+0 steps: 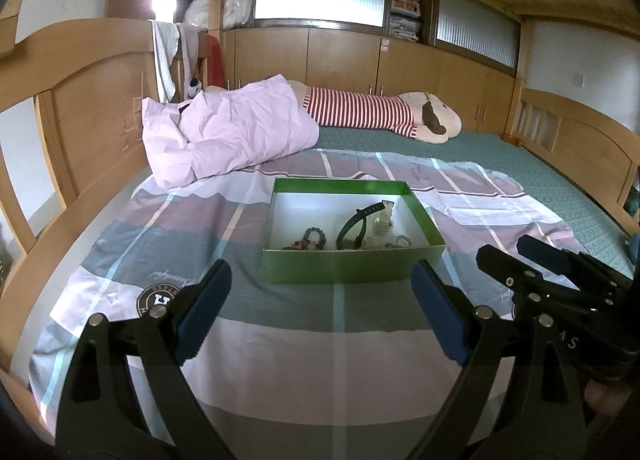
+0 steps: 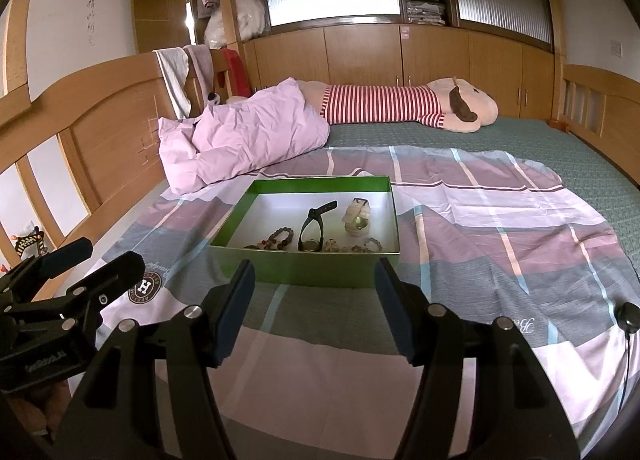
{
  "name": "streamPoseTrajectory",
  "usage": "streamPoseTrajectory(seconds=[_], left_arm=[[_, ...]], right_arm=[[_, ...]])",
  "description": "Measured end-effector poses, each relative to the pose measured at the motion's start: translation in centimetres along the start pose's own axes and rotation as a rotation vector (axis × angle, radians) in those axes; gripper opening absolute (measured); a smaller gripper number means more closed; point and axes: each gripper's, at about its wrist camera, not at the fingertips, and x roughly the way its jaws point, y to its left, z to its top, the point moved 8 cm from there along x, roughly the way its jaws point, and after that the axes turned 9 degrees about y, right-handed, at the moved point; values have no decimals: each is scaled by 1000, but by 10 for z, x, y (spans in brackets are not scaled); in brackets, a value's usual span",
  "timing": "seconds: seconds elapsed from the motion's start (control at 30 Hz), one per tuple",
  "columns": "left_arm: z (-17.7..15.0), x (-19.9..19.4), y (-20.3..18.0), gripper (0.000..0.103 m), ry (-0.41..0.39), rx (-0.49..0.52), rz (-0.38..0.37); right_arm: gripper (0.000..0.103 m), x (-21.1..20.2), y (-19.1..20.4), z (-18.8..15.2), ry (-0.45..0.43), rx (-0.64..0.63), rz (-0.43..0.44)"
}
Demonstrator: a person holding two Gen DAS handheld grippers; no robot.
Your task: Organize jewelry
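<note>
- Both tongs hang empty with jaws apart: the left gripper [image 1: 320, 312] and right gripper [image 2: 314, 308] sit just short of the green box [image 2: 304, 270].
- The jewelry lies bunched ahead of them inside it: dark watch [image 2: 314, 228], white watch [image 2: 358, 216], bead bracelet [image 2: 280, 239].
- Crowded pieces risk a double snag.
- The soft sheet [image 2: 480, 228] could let the box slide.

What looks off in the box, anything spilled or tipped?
Nothing spilled. Inside the green box, the black watch and the white watch stand up instead of lying flat, and the bead bracelets crowd the near wall. Both grippers are open and empty.
</note>
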Motion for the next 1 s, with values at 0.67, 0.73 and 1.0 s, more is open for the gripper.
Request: streamPoseTrajectory(seconds=[0.67, 0.73, 1.0], left_arm=[[-4, 12, 7, 90, 40, -12, 4], [-4, 13, 8, 90, 44, -15, 5], [-6, 19, 8, 90, 70, -20, 0]], right_arm=[[61, 2, 0, 1, -3, 1, -1], [61, 2, -1, 1, -3, 1, 0], [61, 2, -1, 0, 3, -2, 6]])
